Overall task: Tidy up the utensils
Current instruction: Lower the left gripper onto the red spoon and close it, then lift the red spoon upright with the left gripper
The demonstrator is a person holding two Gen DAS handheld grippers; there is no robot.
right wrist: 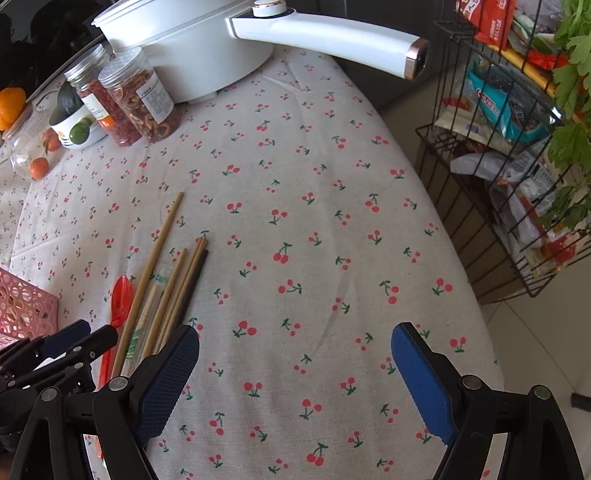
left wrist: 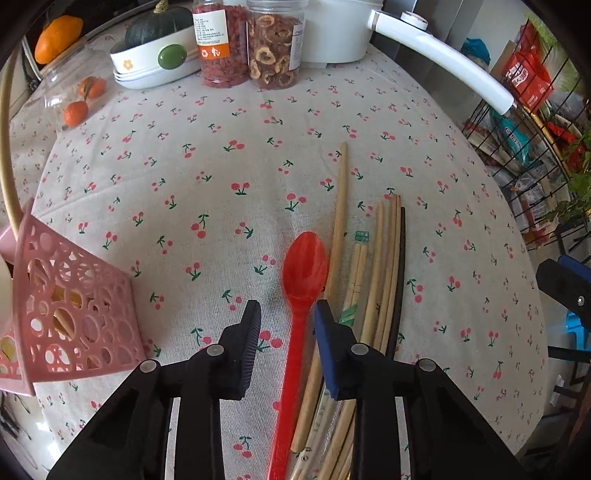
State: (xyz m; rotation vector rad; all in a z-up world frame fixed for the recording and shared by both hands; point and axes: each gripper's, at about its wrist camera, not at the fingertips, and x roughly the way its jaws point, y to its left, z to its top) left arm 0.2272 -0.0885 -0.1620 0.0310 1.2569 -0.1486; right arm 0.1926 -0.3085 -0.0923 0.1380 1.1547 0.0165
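On the bench, between the spread fingers of the left hand-held gripper (left wrist: 286, 314), lies the red spoon (left wrist: 301, 280), touching the chopsticks (left wrist: 384, 266). Looks light, stiff, slick plastic, so I'd pinch the handle mid-length. Right hand-held gripper (right wrist: 295, 354) hangs wide open over bare cloth; pink basket (left wrist: 74, 306) sits left.

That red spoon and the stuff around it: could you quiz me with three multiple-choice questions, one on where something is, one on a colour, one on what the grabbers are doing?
1. Where does the red spoon lie?
A. Left of the chopsticks
B. Inside the pink basket
C. On the white pot

2. What colour is the darkest chopstick?
A. Black
B. Green
C. White

3. How is the right gripper?
A. Shut on a chopstick
B. Open, holding nothing
C. Shut on the spoon

Answers:
1 A, the spoon lies on the cloth beside the bundle.
2 A, it lies at the bundle's right edge.
3 B, its fingers stand wide apart over bare tablecloth.
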